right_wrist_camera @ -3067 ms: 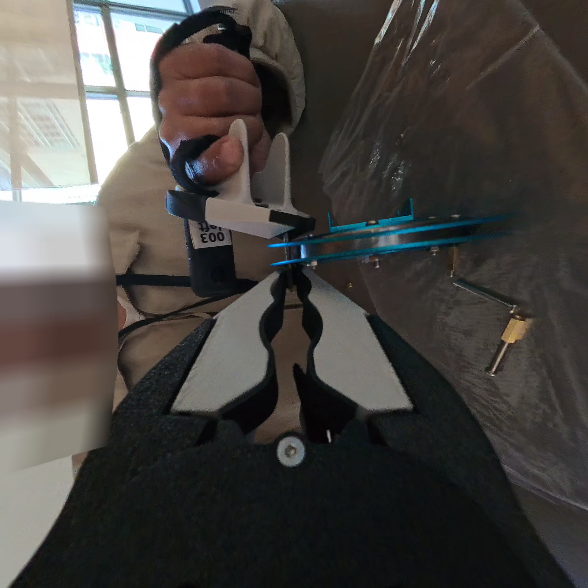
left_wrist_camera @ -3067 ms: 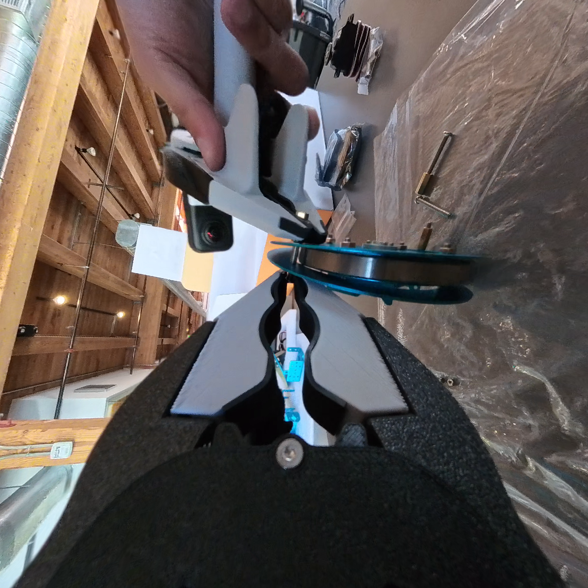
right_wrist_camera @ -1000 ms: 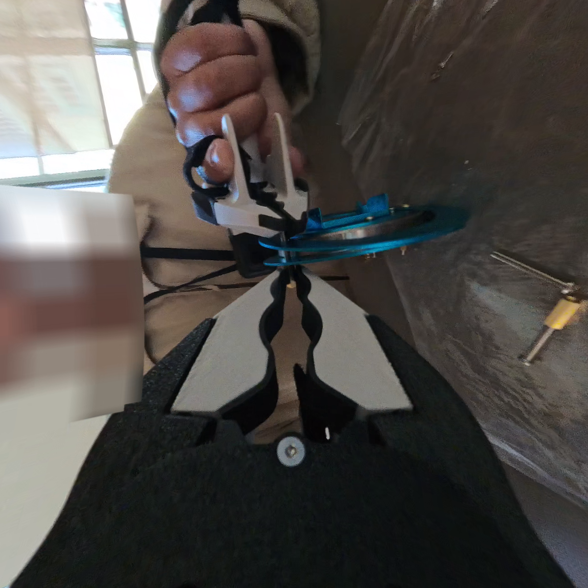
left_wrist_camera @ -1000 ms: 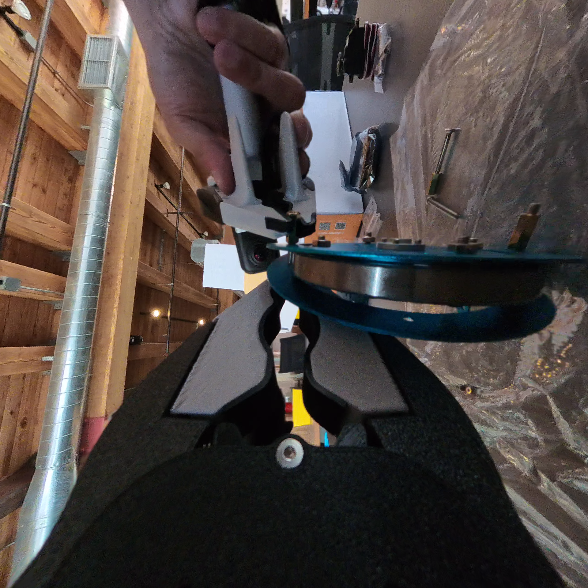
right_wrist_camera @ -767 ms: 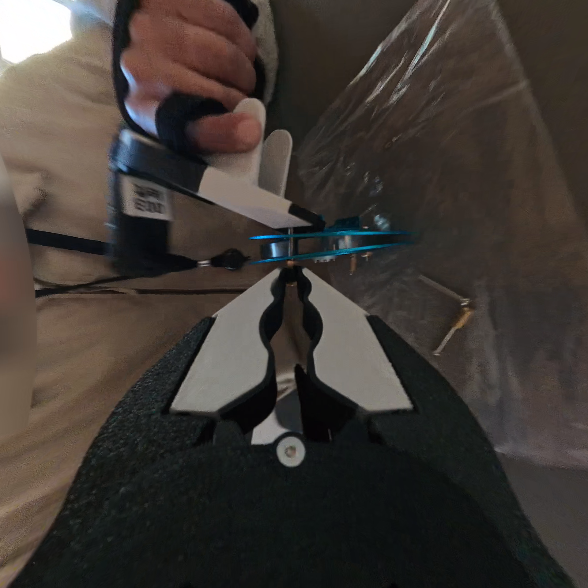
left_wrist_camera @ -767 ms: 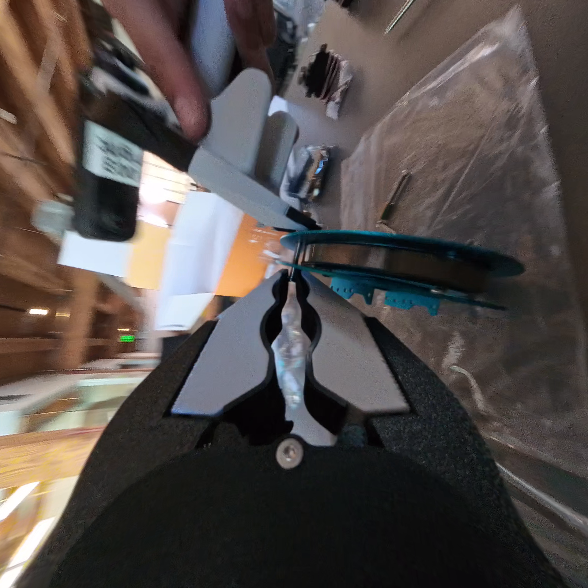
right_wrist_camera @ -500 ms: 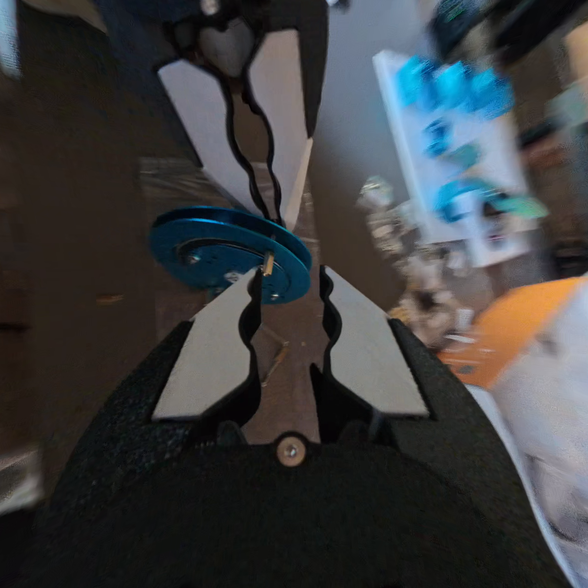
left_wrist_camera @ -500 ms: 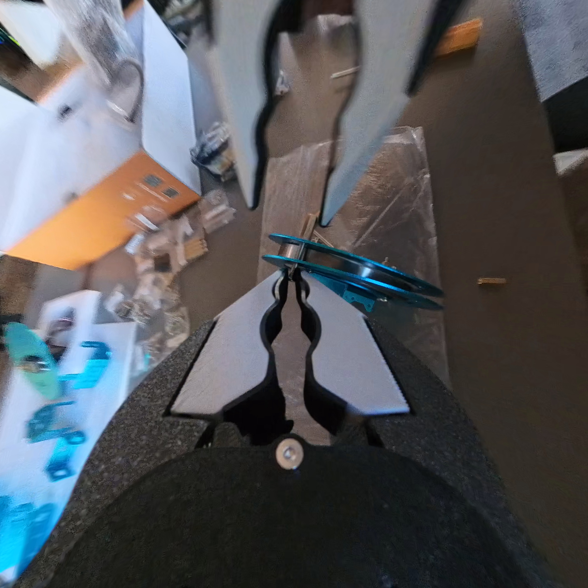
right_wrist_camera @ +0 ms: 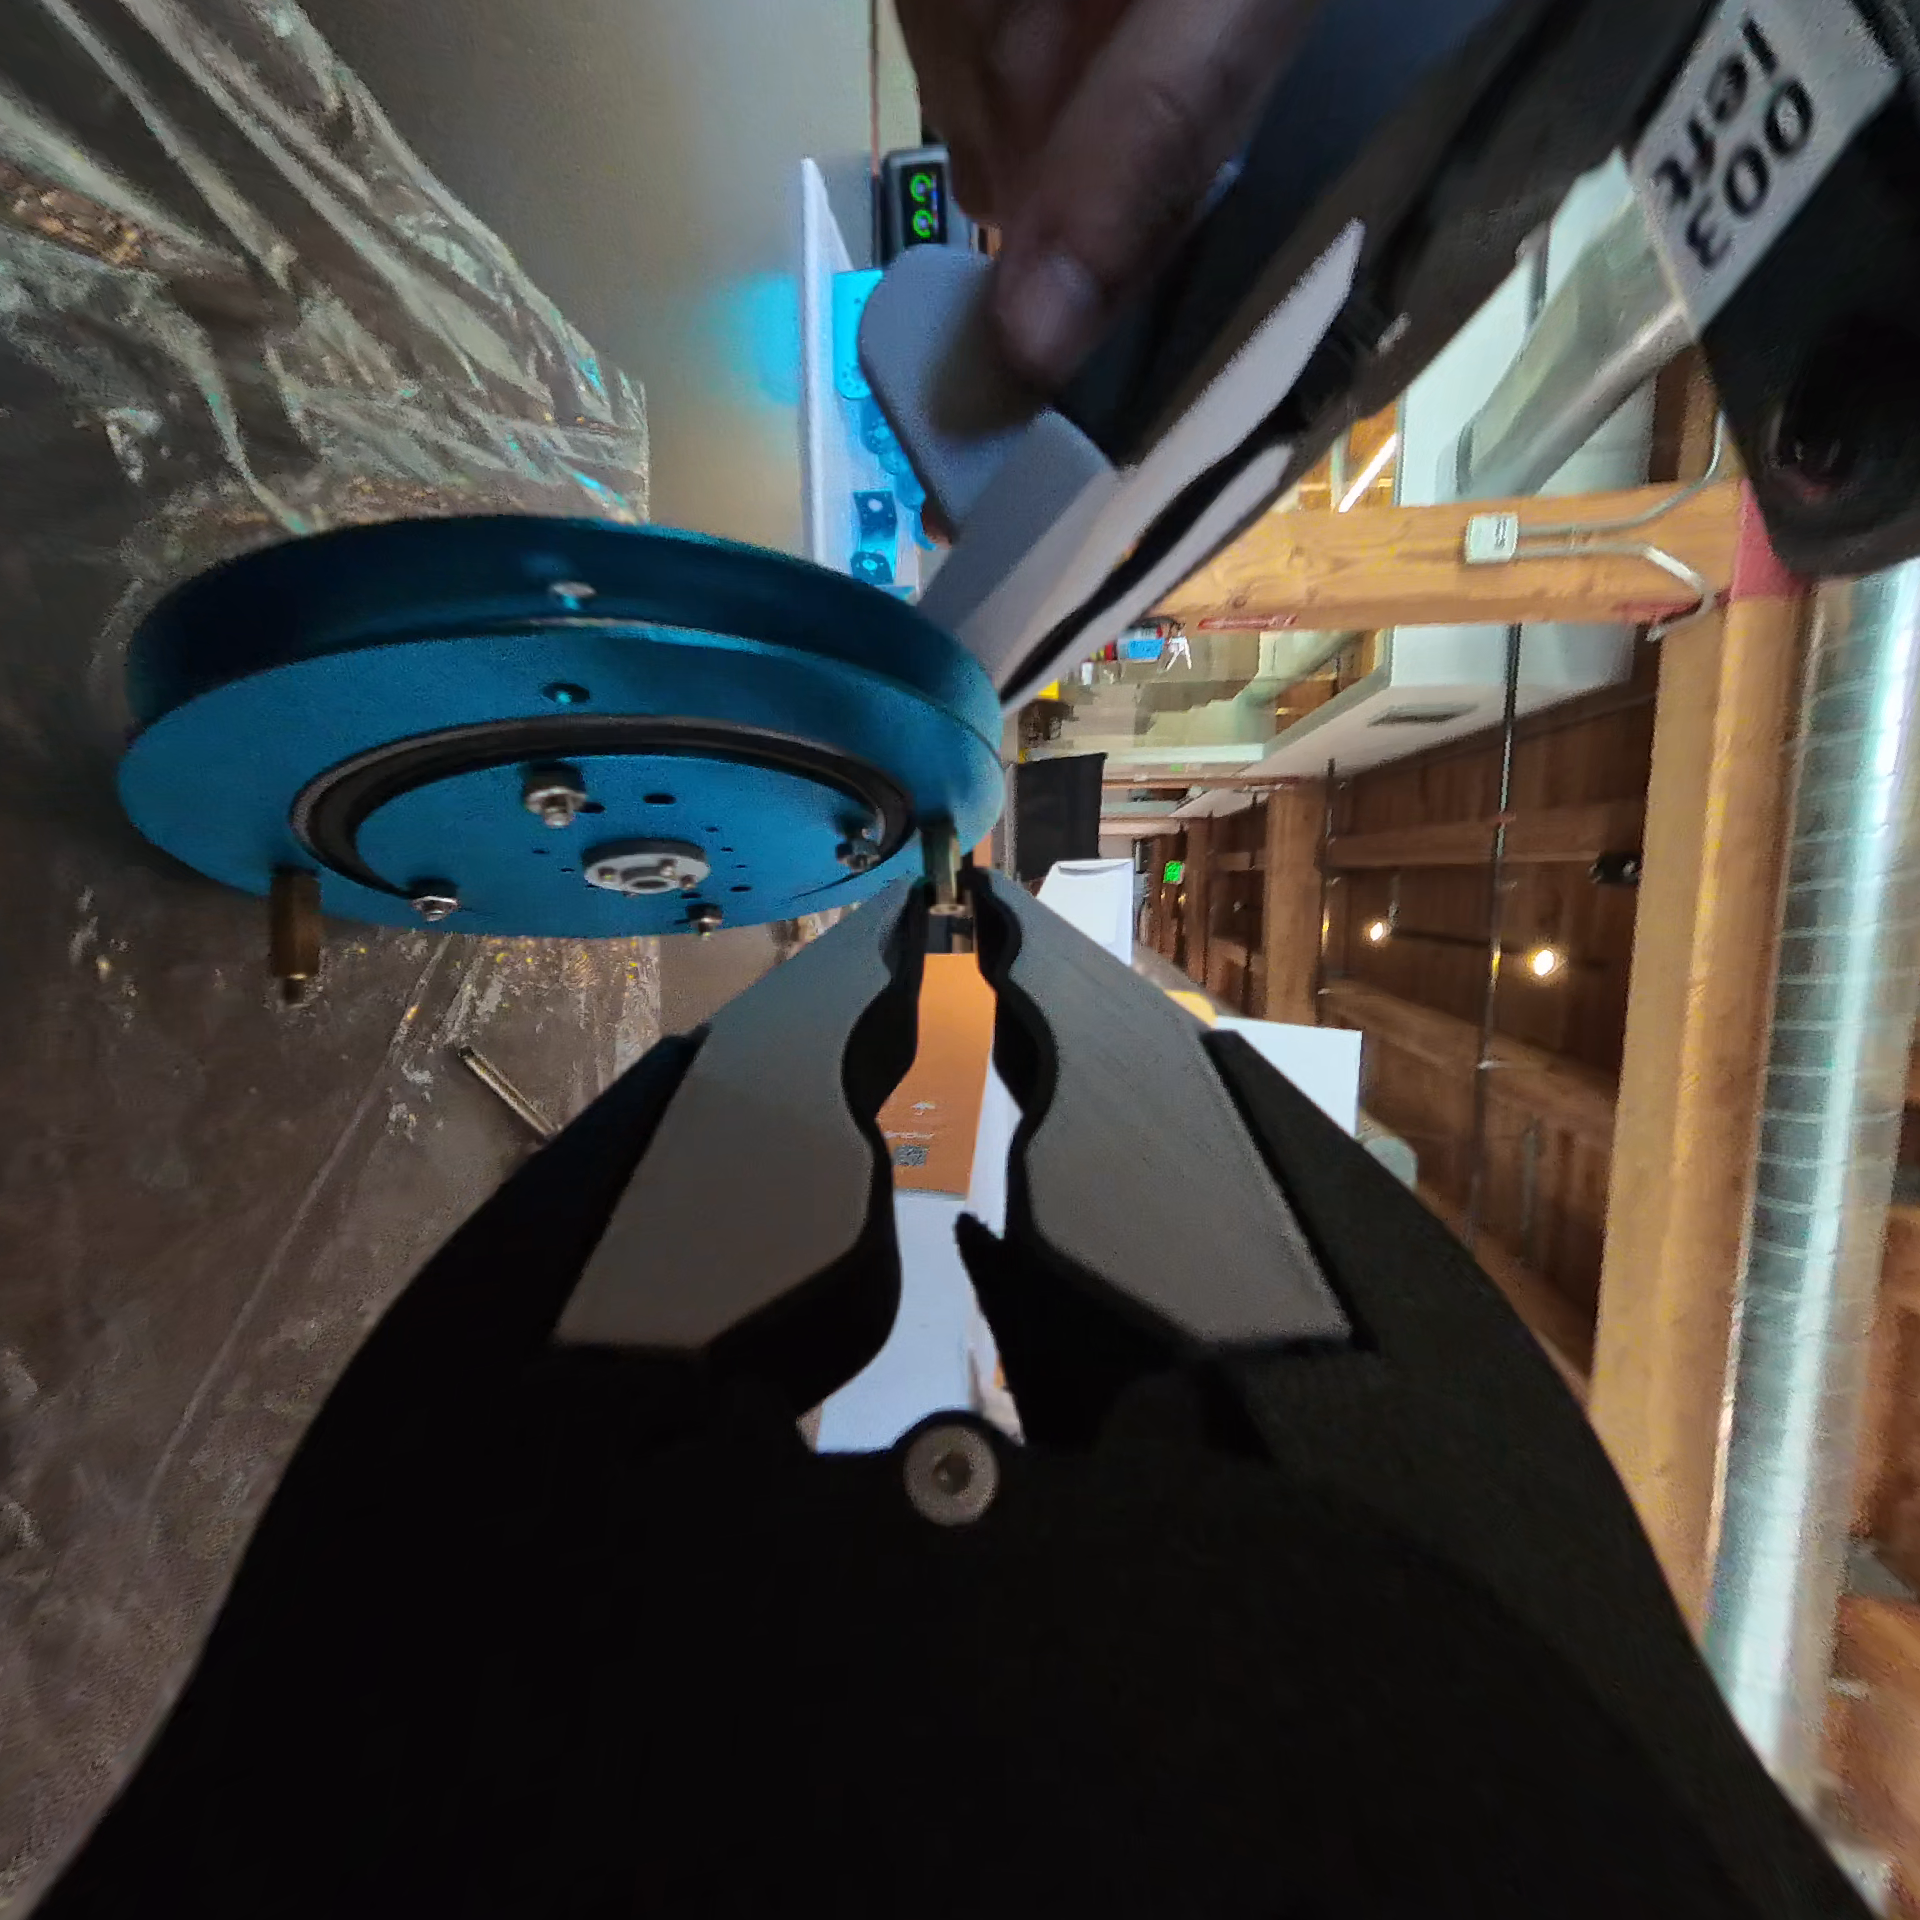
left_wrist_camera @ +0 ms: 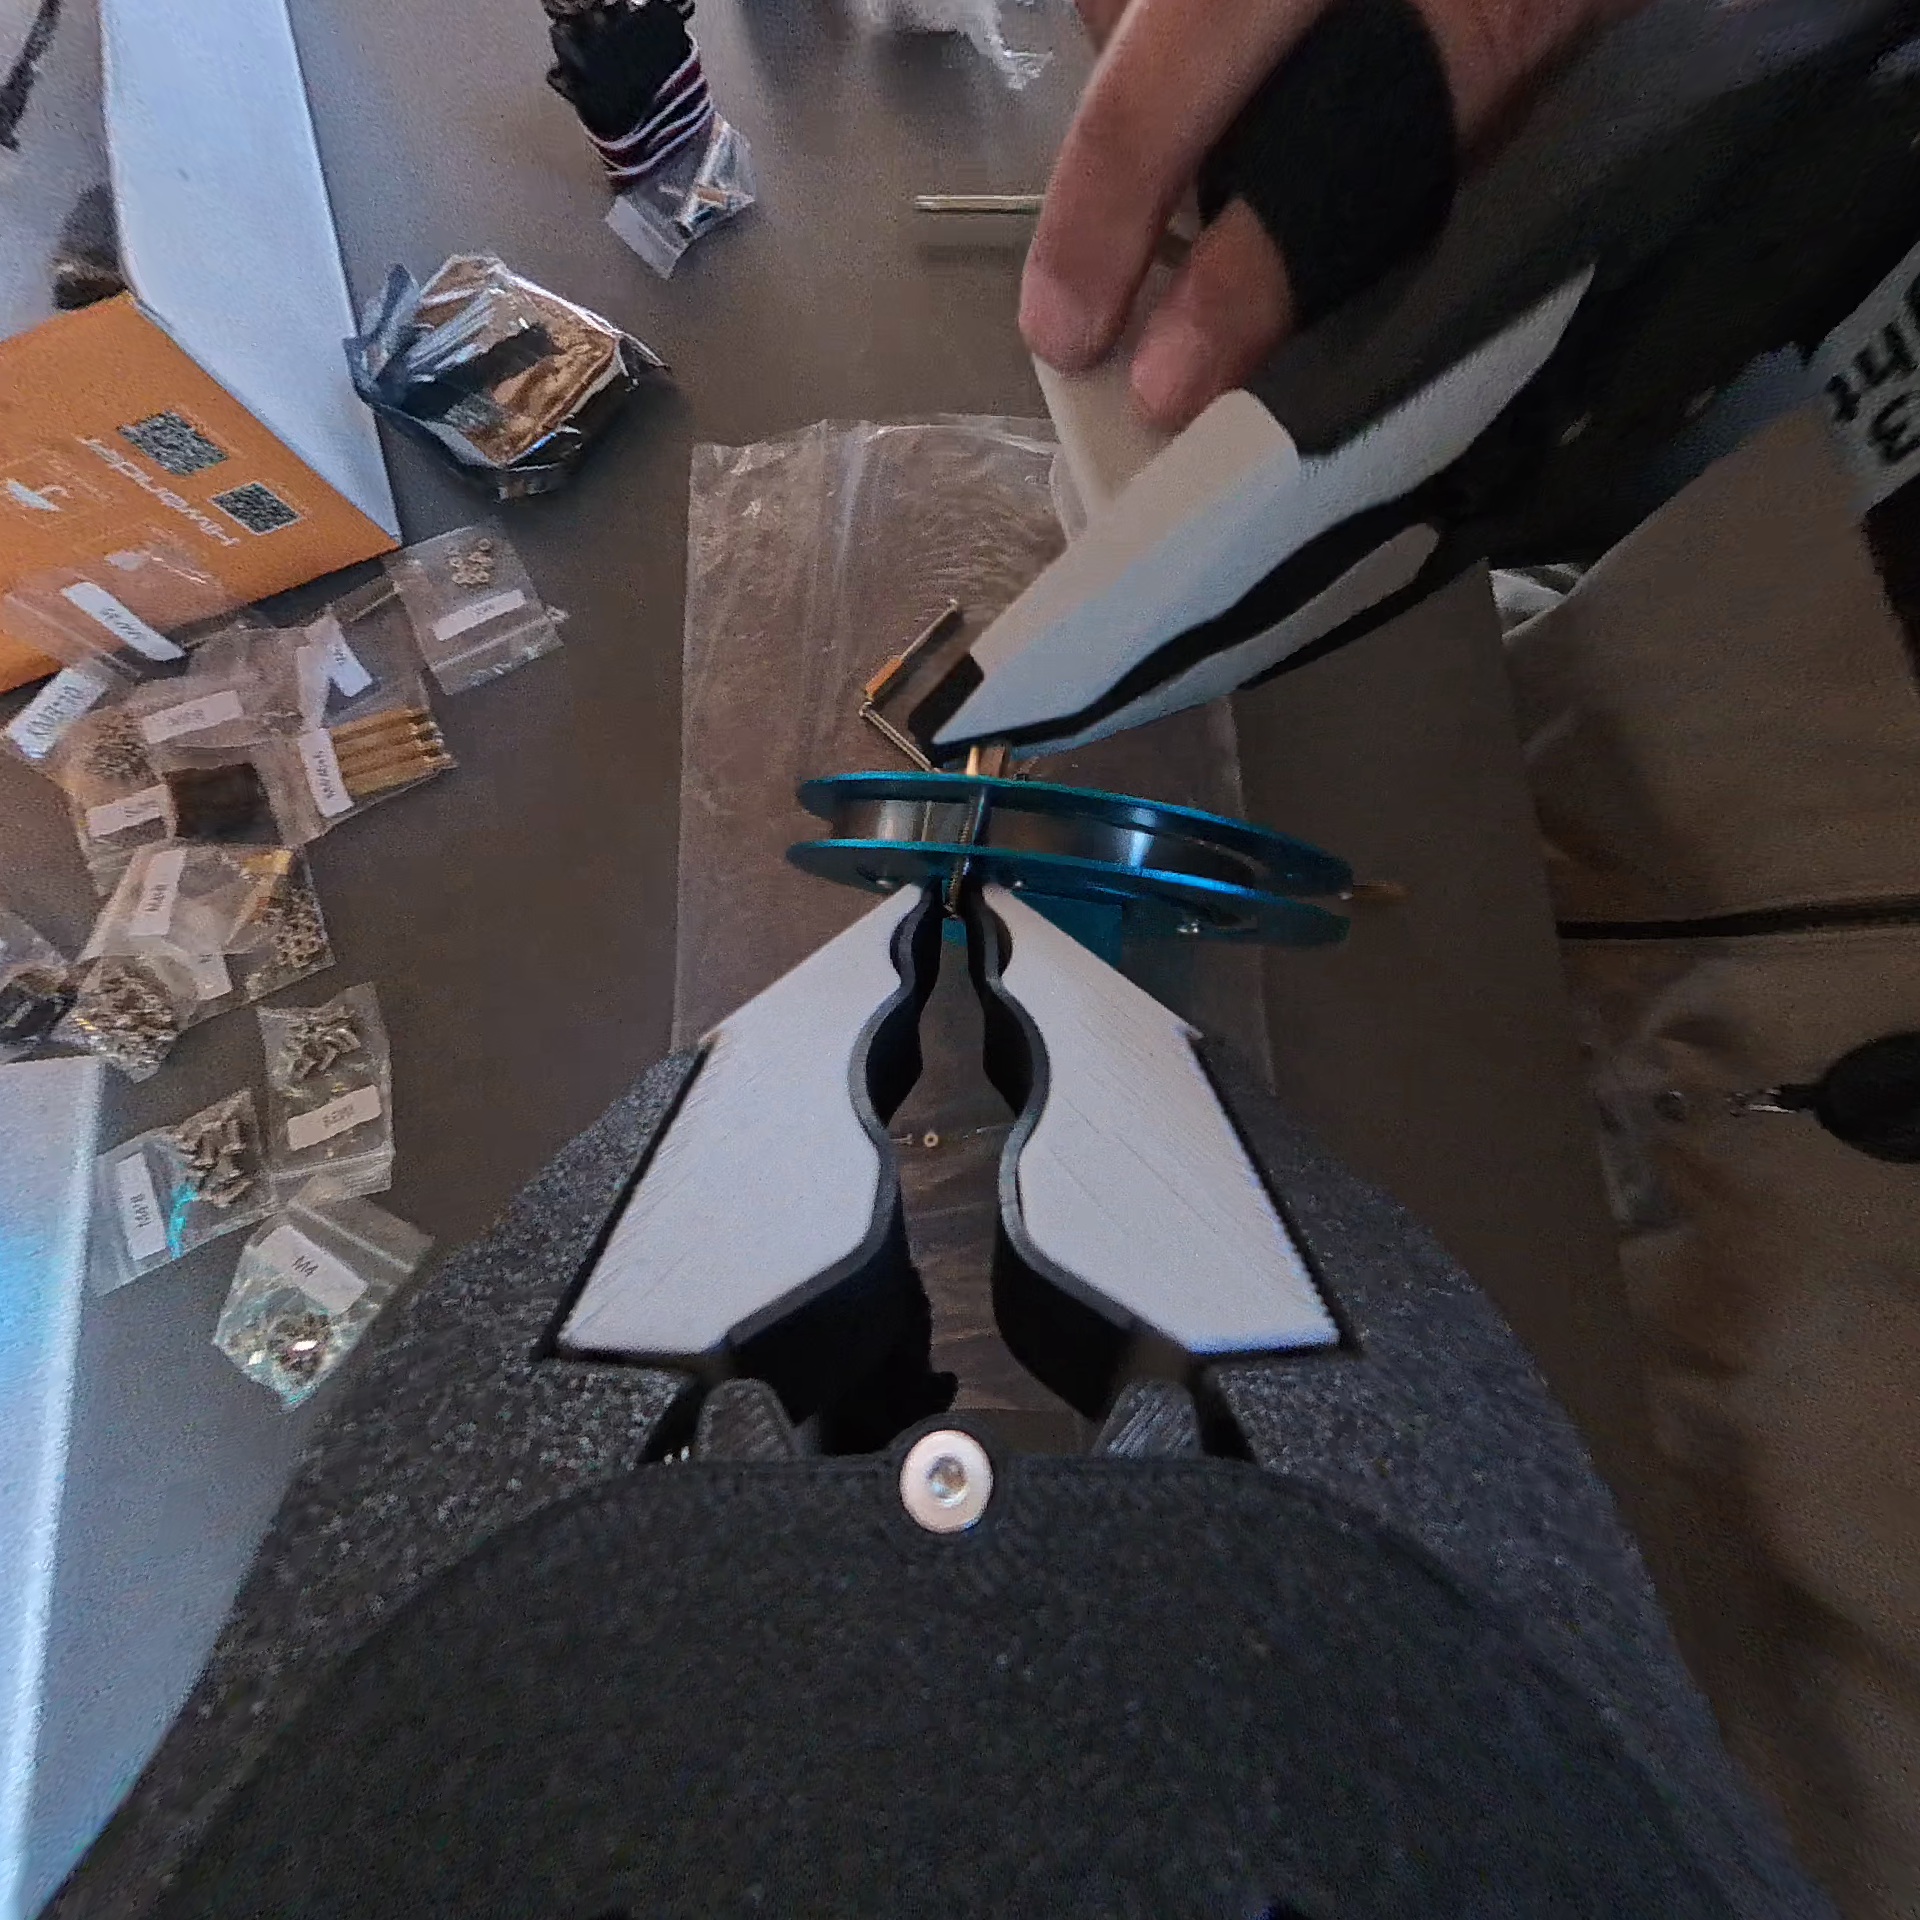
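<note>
A blue disc assembly (left_wrist_camera: pixel 1081 847), two round blue plates with a silver ring between them, is held in the air over a clear plastic bag (left_wrist_camera: pixel 831 623). My left gripper (left_wrist_camera: pixel 951 906) is shut on the thin screw end (left_wrist_camera: pixel 961 868) at the near rim. My right gripper (left_wrist_camera: pixel 961 740) comes in from the upper right and meets the same rim from the other side. In the right wrist view my right gripper (right_wrist_camera: pixel 945 902) is shut on a brass standoff (right_wrist_camera: pixel 943 857) under the blue disc assembly (right_wrist_camera: pixel 551 727). My left gripper (right_wrist_camera: pixel 1003 694) touches the rim opposite. A second brass standoff (right_wrist_camera: pixel 294 925) sticks out of the plate.
Small bags of screws (left_wrist_camera: pixel 260 935), an orange and white box (left_wrist_camera: pixel 156 447) and a foil bag (left_wrist_camera: pixel 499 374) lie to the left on the grey table. A hex key with a brass piece (left_wrist_camera: pixel 909 665) lies on the plastic. A person's beige clothing (left_wrist_camera: pixel 1714 831) is at the right. Only a small space, under 4 cm, lies between the two pairs of fingers.
Both grippers and the disc swung round from a sideways pose. Half a second ago my right gripper was open beside the disc; now it is shut on the brass standoff. My left gripper kept its hold.
</note>
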A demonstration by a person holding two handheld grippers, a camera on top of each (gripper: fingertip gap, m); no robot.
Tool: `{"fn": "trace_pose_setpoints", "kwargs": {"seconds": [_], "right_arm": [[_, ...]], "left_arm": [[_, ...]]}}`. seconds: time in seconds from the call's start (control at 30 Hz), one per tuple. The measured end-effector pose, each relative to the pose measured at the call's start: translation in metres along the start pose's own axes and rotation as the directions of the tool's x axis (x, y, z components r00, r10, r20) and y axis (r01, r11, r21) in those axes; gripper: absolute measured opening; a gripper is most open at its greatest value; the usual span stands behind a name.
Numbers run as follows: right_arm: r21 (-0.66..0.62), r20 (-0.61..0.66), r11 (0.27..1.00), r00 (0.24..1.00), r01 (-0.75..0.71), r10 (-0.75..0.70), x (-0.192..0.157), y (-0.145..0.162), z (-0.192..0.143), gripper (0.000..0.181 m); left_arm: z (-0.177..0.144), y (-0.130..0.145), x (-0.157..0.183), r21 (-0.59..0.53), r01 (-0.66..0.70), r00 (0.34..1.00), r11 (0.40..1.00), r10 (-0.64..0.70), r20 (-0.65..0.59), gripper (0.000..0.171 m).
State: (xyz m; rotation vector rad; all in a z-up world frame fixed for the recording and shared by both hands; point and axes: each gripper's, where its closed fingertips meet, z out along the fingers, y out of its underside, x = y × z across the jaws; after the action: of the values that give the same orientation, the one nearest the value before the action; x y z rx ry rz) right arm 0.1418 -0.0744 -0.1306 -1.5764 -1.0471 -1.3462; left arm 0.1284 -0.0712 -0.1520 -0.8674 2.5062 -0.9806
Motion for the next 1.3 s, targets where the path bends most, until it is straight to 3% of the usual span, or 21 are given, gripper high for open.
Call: {"fn": "trace_pose_setpoints", "kwargs": {"seconds": [0.2,0.33,0.47,0.8,0.93,1.03,1.17,1.23,1.3], "right_arm": [[0.046,0.037,0.998,0.998,0.049,-0.051,-0.002,-0.001,-0.001,0.005],[0.056,0.040,0.998,0.998,0.037,-0.039,-0.002,0.002,-0.001,0.005],[0.045,0.032,0.998,0.999,0.041,-0.042,-0.002,0.004,0.000,0.005],[0.047,0.041,0.999,0.999,0.018,-0.020,-0.001,0.001,0.001,0.004],[0.032,0.144,0.994,0.985,-0.105,0.099,-0.005,0.002,0.000,0.004],[-0.010,0.358,0.950,0.885,-0.313,0.296,-0.009,-0.002,-0.006,0.004],[-0.117,0.595,0.866,0.664,-0.487,0.453,-0.013,-0.005,-0.016,0.004],[-0.218,0.695,0.796,0.483,-0.564,0.533,-0.016,-0.005,-0.019,0.004],[-0.353,0.766,0.695,0.234,-0.626,0.599,-0.018,-0.007,-0.023,0.004]], "left_arm": [[-0.003,-0.003,0.009,0.124,0.134,0.984,0.983,-0.117,-0.136,0.004],[-0.012,-0.009,0.012,0.268,0.259,0.947,0.928,-0.190,-0.259,0.005],[-0.016,-0.013,0.009,0.312,0.363,0.905,0.878,-0.251,-0.344,0.011],[-0.016,-0.015,0.010,0.341,0.388,0.893,0.856,-0.257,-0.370,0.004],[-0.016,-0.016,0.012,0.384,0.267,0.950,0.884,-0.174,-0.259,0.004],[-0.015,-0.015,0.017,0.371,0.034,0.997,0.928,-0.003,-0.083,0.004],[-0.013,-0.017,0.021,0.301,-0.252,0.965,0.920,0.215,0.152,0.002],[-0.012,-0.018,0.022,0.240,-0.379,0.912,0.894,0.317,0.262,0.001],[-0.012,-0.019,0.023,0.171,-0.486,0.843,0.857,0.408,0.350,0.001]]}}
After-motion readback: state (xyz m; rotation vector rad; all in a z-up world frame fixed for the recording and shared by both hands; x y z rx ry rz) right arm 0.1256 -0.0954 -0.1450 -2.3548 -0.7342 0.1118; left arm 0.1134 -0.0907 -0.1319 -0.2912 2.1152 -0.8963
